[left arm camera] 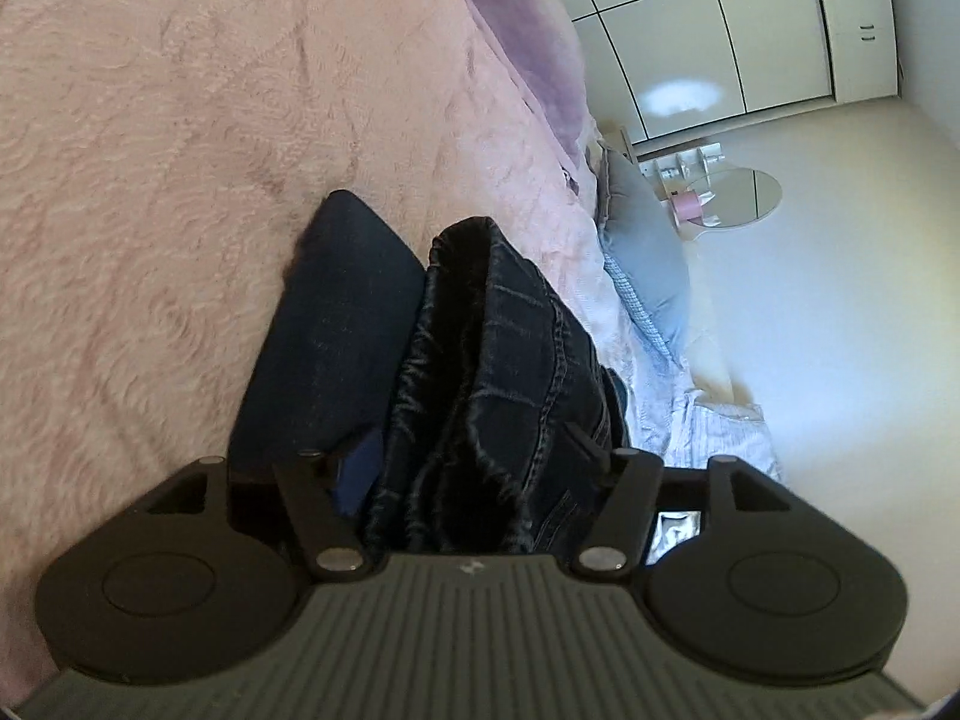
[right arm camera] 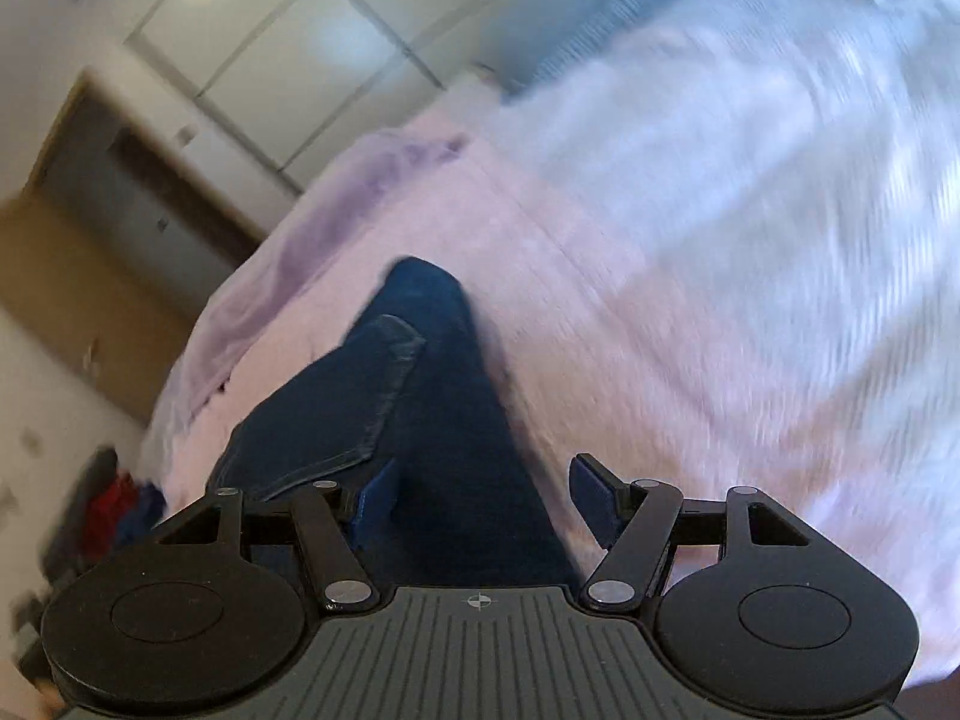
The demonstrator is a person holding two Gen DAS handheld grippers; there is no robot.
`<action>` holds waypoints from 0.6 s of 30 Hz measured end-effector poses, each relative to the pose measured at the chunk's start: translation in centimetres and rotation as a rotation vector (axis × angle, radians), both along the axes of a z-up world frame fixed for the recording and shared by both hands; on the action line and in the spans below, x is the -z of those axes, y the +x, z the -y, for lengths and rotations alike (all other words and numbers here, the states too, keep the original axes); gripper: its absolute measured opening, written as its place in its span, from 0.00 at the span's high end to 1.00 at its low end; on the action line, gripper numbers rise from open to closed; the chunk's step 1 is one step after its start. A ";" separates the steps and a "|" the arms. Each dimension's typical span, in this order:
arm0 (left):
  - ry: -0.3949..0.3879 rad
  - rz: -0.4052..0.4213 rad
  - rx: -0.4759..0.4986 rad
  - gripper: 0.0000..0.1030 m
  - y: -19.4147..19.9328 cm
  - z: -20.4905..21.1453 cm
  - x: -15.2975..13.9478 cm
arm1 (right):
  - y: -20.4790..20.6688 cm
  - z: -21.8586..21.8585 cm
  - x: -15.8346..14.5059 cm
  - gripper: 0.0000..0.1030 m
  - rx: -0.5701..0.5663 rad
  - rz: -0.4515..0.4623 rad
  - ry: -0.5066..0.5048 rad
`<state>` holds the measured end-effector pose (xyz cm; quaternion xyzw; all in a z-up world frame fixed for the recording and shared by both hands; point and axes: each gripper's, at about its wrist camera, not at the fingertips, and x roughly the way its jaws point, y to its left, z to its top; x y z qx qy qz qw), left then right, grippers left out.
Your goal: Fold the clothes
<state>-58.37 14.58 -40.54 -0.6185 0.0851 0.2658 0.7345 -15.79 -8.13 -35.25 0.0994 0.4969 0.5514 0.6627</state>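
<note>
The jeans (left arm camera: 480, 360) lie on the bed's pink blanket (left arm camera: 150, 180), dark denim already doubled over on itself: in the left wrist view a thick bundle of layers with a stitched seam rises beside a flatter folded panel, and in the right wrist view a hemmed leg end (right arm camera: 384, 354) lies across a longer stretch of the same cloth. The left tool (left arm camera: 462, 456) has a thick wad of denim filling the gap between its fingers — it looks to be pinching the jeans, though the pads themselves are mostly buried in fabric. The right tool (right arm camera: 480, 492) stands spread, its blue pads (right arm camera: 378, 498) on either side of a strip of denim with a clear gap on the right side, so it is not gripping (the view is smeared with motion blur, which suggests it is moving). As a judgement, the fold is partway: at least one fold is laid in, but the bundle is still loose and raised, and needs to be laid flat, squared and perhaps folded once more. Beyond the blanket lie a pale striped sheet (right arm camera: 750, 150), a grey pillow (left arm camera: 648, 252) and white wardrobe doors (left arm camera: 720, 42).
</note>
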 end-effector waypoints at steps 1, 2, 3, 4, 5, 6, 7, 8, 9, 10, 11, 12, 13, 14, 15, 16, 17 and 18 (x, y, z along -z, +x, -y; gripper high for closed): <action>0.013 -0.004 0.012 0.48 0.2 -0.1 -0.1 | 0.5 0.0 0.4 0.35 0.016 -0.050 -0.007; 0.026 -0.008 0.024 0.55 0.3 -0.3 -0.3 | 0.9 0.4 0.4 0.35 0.025 -0.083 -0.008; 0.042 -0.018 0.034 0.69 0.4 -0.4 -0.3 | 1.3 0.6 0.5 0.35 0.032 -0.105 -0.008; 0.048 -0.025 0.040 0.76 0.4 -0.4 -0.2 | 1.4 0.5 0.4 0.35 0.030 -0.101 -0.007; 0.043 -0.021 0.042 0.78 0.1 -0.6 0.0 | 1.6 0.4 0.3 0.35 0.029 -0.096 -0.007; 0.032 -0.013 0.040 0.78 -0.3 -0.7 0.4 | 1.7 0.3 0.2 0.35 0.027 -0.091 -0.006; 0.020 -0.005 0.035 0.79 -0.5 -0.8 0.7 | 1.8 0.2 0.2 0.35 0.025 -0.089 -0.006; 0.009 0.002 0.030 0.79 -0.8 -0.9 1.1 | 1.9 0.0 0.3 0.35 0.024 -0.093 -0.006; 0.000 0.012 0.030 0.78 -0.9 -0.9 1.3 | 2.0 -0.2 0.4 0.35 0.022 -0.097 -0.007; -0.007 0.020 0.033 0.75 -0.9 -1.0 1.4 | 2.2 -0.3 0.5 0.35 0.020 -0.101 -0.008; -0.012 0.027 0.038 0.72 -0.8 -1.1 1.4 | 2.3 -0.5 0.6 0.35 0.018 -0.105 -0.009; -0.018 0.042 0.044 0.67 -0.6 -1.3 1.4 | 2.4 -0.7 0.7 0.35 0.016 -0.109 -0.010; -0.019 0.057 0.051 0.60 -0.4 -1.4 1.3 | 2.5 -0.9 0.7 0.35 0.015 -0.113 -0.011; -0.020 0.069 0.059 0.56 -0.3 -1.6 1.2 | 2.6 -1.1 0.8 0.35 0.013 -0.117 -0.011; -0.020 0.081 0.067 0.56 -0.2 -1.7 1.1 | 2.7 -1.2 0.9 0.35 0.012 -0.122 -0.013; -0.020 0.078 0.075 0.58 -0.1 -1.9 1.0 | 2.8 -1.3 1.1 0.35 0.013 -0.131 -0.013; -0.018 0.062 0.084 0.60 0.0 -2.1 1.0 | 2.9 -1.3 1.1 0.35 0.014 -0.138 -0.009; -0.011 0.043 0.093 0.68 0.0 -2.2 1.0 | 3.1 -1.4 1.1 0.36 0.013 -0.143 -0.009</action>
